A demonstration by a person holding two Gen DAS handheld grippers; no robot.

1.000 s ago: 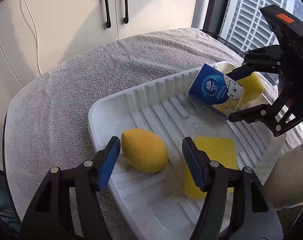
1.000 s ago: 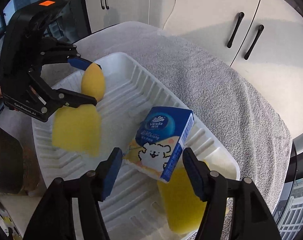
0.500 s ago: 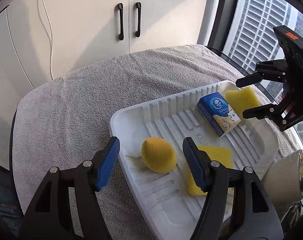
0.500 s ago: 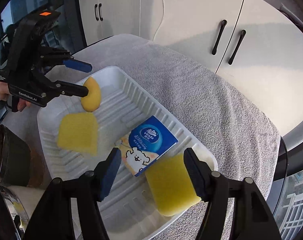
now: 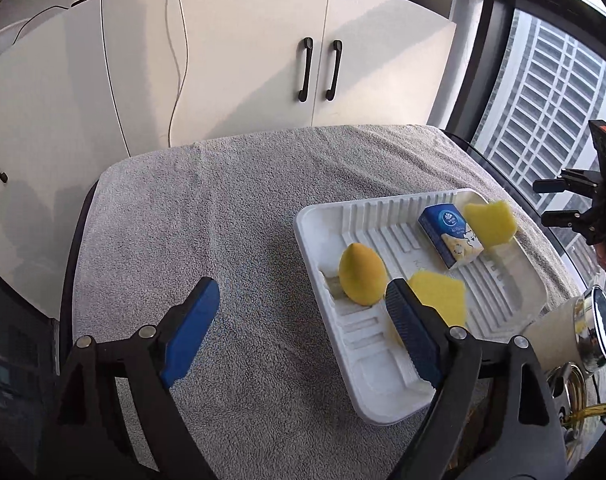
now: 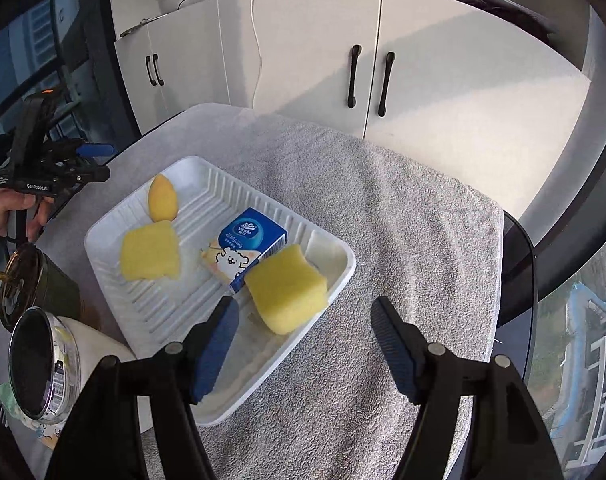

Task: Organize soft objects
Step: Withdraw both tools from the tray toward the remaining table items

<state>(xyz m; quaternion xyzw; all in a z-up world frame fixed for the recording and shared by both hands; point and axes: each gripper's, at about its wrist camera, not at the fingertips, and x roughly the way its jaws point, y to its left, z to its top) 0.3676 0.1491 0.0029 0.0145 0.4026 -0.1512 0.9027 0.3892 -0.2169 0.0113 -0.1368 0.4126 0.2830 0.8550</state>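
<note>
A white ribbed tray (image 5: 383, 396) (image 6: 115, 280) lies on a grey towel. In it are a yellow egg-shaped sponge (image 5: 362, 274) (image 6: 162, 198), a flat yellow sponge (image 5: 439, 296) (image 6: 150, 257), a blue tissue pack (image 5: 450, 235) (image 6: 245, 243) and a thick yellow sponge (image 5: 491, 223) (image 6: 287, 288) at the tray's corner. My left gripper (image 5: 299, 336) is open and empty, held back above the towel and the tray's near edge. My right gripper (image 6: 307, 348) is open and empty, above the tray's corner and the towel.
The grey towel (image 5: 207, 216) (image 6: 383, 216) covers a round table. White cabinets (image 5: 263, 60) stand behind. A clear-lidded cup (image 6: 43, 368) and a dark cup (image 6: 35, 284) stand by the tray. A window (image 5: 543, 92) is at the right.
Both grippers have pulled back and up from the tray. The tissue pack, tilted between the right fingers a second ago, now lies flat in the tray.
</note>
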